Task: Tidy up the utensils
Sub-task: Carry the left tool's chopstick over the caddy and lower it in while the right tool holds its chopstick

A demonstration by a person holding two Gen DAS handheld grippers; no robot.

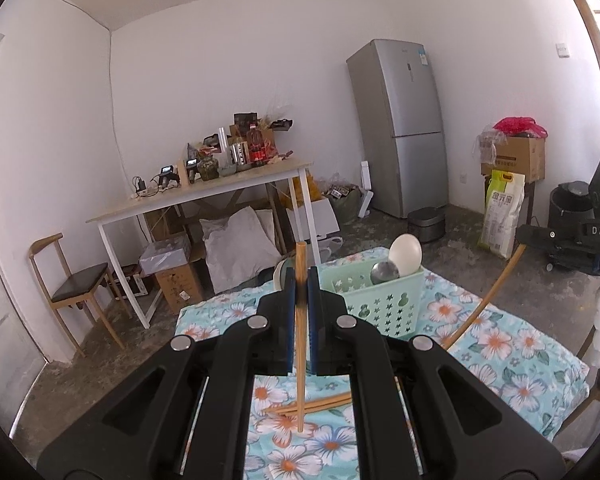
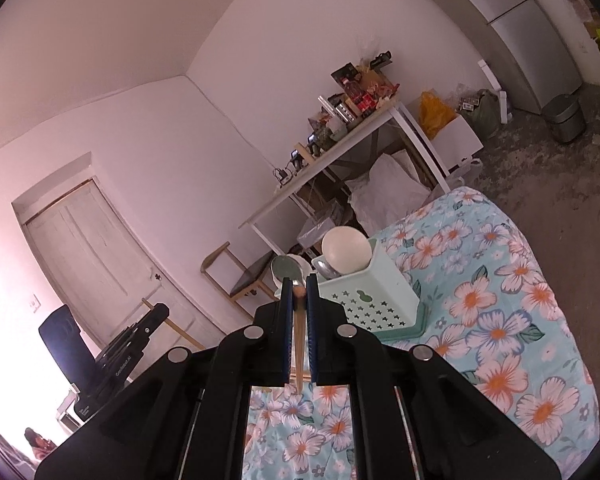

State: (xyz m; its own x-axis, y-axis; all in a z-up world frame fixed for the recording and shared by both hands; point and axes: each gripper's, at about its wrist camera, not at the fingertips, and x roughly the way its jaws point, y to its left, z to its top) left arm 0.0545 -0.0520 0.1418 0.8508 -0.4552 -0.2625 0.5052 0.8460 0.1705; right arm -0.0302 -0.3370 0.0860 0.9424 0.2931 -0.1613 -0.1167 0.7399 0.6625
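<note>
My left gripper (image 1: 301, 276) is shut on a wooden chopstick (image 1: 300, 360) that it holds upright above the floral cloth (image 1: 500, 344). Two more chopsticks (image 1: 312, 402) lie crossed on the cloth below it. Just right of the fingers stands a mint-green basket (image 1: 384, 304) holding a white spoon (image 1: 405, 254) and a metal spoon (image 1: 384, 272). My right gripper (image 2: 299, 284) is shut on another chopstick (image 2: 299, 344), close to the left of the basket (image 2: 368, 292). A metal spoon bowl (image 2: 286, 267) shows just beyond its fingertips. The right gripper (image 1: 540, 236) also shows in the left wrist view, its chopstick (image 1: 488, 296) slanting down.
The basket stands on a green tray (image 2: 404, 330) near the cloth's far edge. Beyond are a white table (image 1: 204, 196) loaded with bottles and boxes, a wooden chair (image 1: 76, 288), a fridge (image 1: 404, 128), cardboard boxes and a rice bag (image 1: 500, 212) on the concrete floor.
</note>
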